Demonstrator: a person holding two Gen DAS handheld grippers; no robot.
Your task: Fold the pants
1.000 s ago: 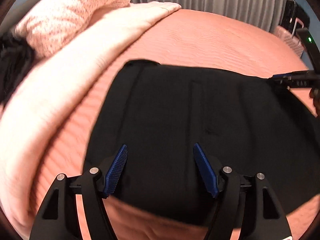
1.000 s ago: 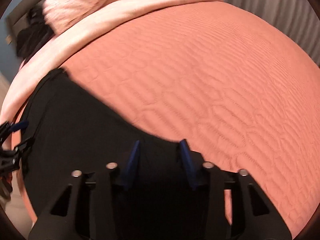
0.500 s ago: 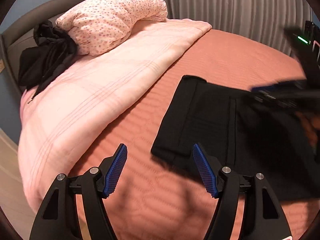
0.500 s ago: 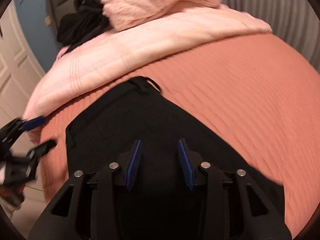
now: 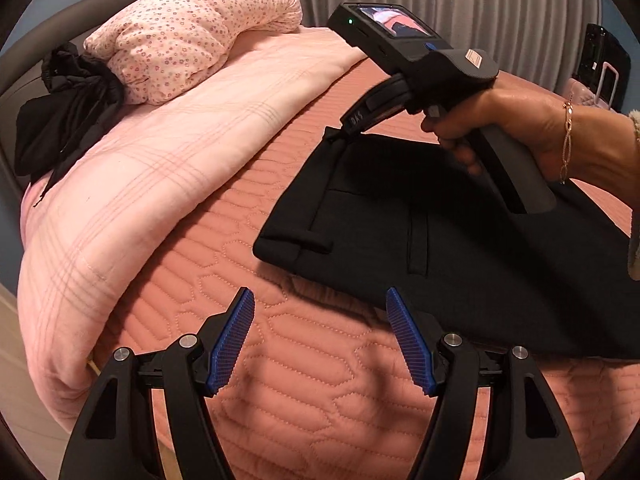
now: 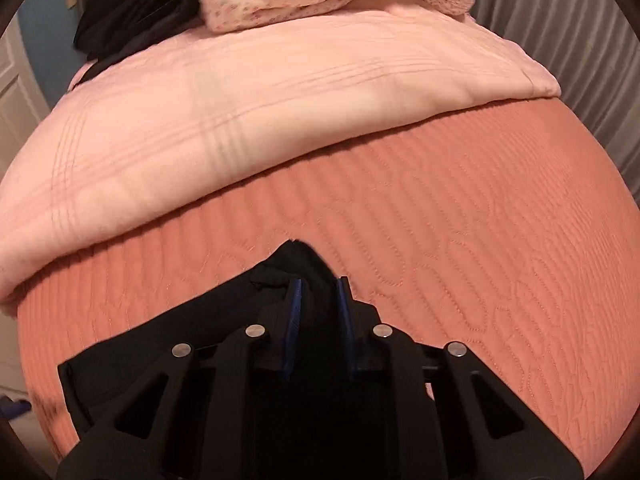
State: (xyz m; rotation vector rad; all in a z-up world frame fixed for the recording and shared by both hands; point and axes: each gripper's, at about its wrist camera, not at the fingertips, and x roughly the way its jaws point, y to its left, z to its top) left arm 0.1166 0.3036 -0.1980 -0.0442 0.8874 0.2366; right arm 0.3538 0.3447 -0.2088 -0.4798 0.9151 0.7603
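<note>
Black pants (image 5: 440, 240) lie flat on the orange quilted bedspread (image 5: 320, 400), waistband end toward the pink duvet. My left gripper (image 5: 320, 320) hovers open over bare bedspread, just short of the near waistband corner, with nothing between its pads. My right gripper (image 5: 340, 130), held by a person's hand (image 5: 520, 120), is down at the far waistband corner. In the right wrist view its jaws (image 6: 319, 300) are closing, and a puckered peak of the pants (image 6: 298, 256) sits pinched between the blue pads.
A folded pink duvet (image 5: 160, 160) crosses the bed beyond the pants, with a floral pillow (image 5: 192, 32) and a dark bundled garment (image 5: 64, 120) on it. Grey curtains (image 5: 480, 0) hang behind. The bed's edge and the floor (image 5: 12, 360) are at the left.
My left gripper has drawn back off the pants to the bedspread beside the waistband. The right gripper swept across the pants to the far waistband corner and narrowed on the cloth.
</note>
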